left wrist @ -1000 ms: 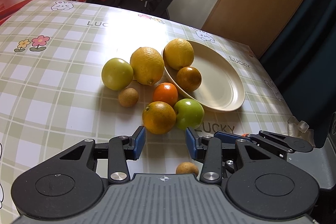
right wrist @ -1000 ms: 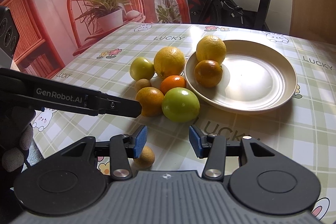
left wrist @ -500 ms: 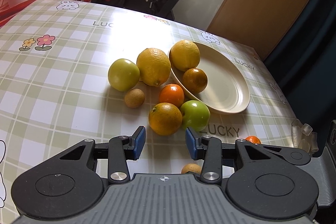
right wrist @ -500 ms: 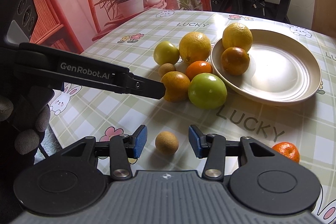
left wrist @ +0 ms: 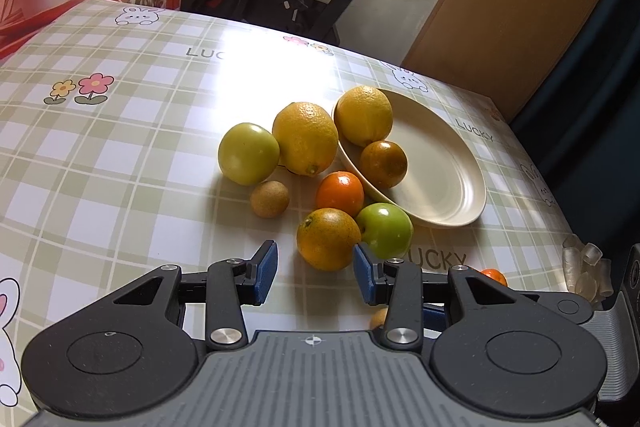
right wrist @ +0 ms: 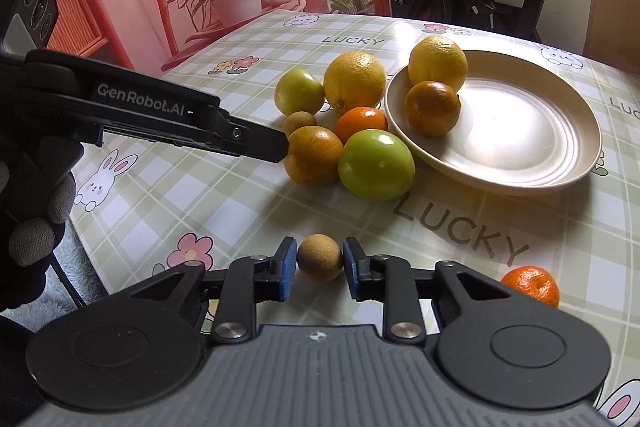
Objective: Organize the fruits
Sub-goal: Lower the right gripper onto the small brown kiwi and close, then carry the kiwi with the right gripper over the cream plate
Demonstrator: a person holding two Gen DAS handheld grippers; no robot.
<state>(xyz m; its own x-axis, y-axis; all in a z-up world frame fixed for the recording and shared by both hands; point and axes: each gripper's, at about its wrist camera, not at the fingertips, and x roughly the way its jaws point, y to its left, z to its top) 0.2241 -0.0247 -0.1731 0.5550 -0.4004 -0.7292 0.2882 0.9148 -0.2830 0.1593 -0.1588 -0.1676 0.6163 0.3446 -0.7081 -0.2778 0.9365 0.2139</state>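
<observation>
1. Two grippers work over the checked table (right wrist: 200, 163). On the left, the left gripper (left wrist: 315, 273) has its jaws spread wide and empty, hovering just short of a speckled orange (left wrist: 329, 239) that touches a green apple (left wrist: 385, 230).
2. Toward the table's near edge, the right gripper (right wrist: 319, 269) has its blue pads (right wrist: 287, 269) drawn in against both sides of a small brown fruit (right wrist: 320, 257); whether they are pressing it yet cannot be told.
3. That fruit looks light, round and firm, with a dull rough skin, so it should grip well across its widest part, though it may roll out if pinched off-centre.
4. To the right, the cream plate (right wrist: 560, 163) holds a lemon (right wrist: 437, 64) and a dark orange (right wrist: 432, 108); a tangerine (right wrist: 530, 285) lies near the table's near edge.
</observation>
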